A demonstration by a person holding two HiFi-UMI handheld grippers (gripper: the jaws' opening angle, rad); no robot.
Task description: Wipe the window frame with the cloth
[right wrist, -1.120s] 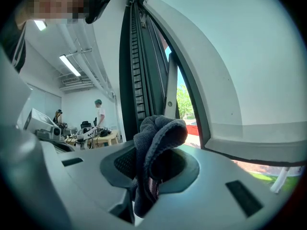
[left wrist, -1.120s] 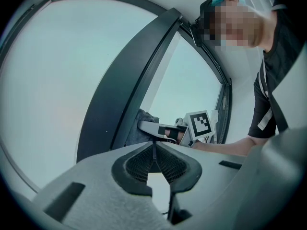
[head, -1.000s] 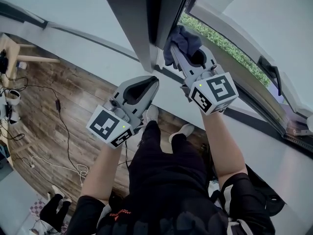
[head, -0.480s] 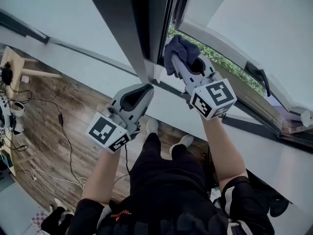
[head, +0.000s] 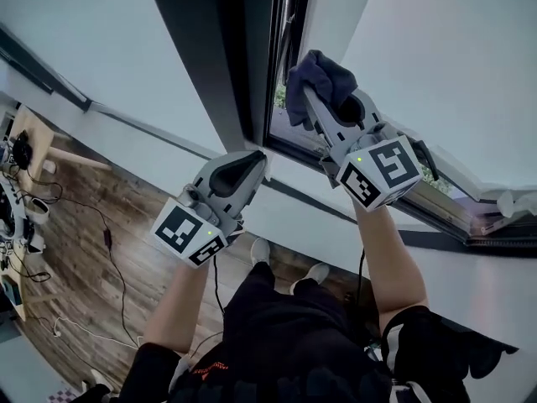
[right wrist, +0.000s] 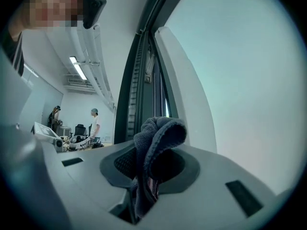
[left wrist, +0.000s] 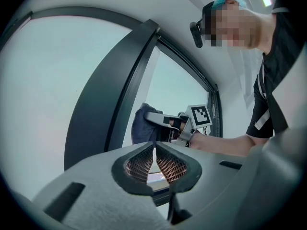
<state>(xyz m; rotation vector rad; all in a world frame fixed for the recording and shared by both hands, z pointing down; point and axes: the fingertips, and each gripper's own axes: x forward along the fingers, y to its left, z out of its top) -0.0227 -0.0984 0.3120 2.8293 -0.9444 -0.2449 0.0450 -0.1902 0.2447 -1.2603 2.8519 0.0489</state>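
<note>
A dark blue cloth [head: 317, 78] is bunched between the jaws of my right gripper [head: 312, 99], which is shut on it and holds it against the open white sash edge [head: 331, 15] beside the dark window frame [head: 222, 49]. In the right gripper view the cloth [right wrist: 156, 140] bulges out of the jaws in front of the frame [right wrist: 139, 80]. My left gripper [head: 256, 159] hangs lower left of the frame, jaws shut with nothing between them. The left gripper view shows its mesh pads [left wrist: 139, 164] touching, with the cloth [left wrist: 144, 128] and the dark frame [left wrist: 112, 95] beyond.
Below lies a wooden floor [head: 75, 233] with cables and a table at the far left. The opened sash runs to the right, with a handle [head: 428, 159] near my right gripper. Two people [right wrist: 96, 123] stand at desks deep in the room.
My right gripper has carried the cloth upward along the frame. The head view has tilted up, so less floor shows. The left gripper kept its place below.
</note>
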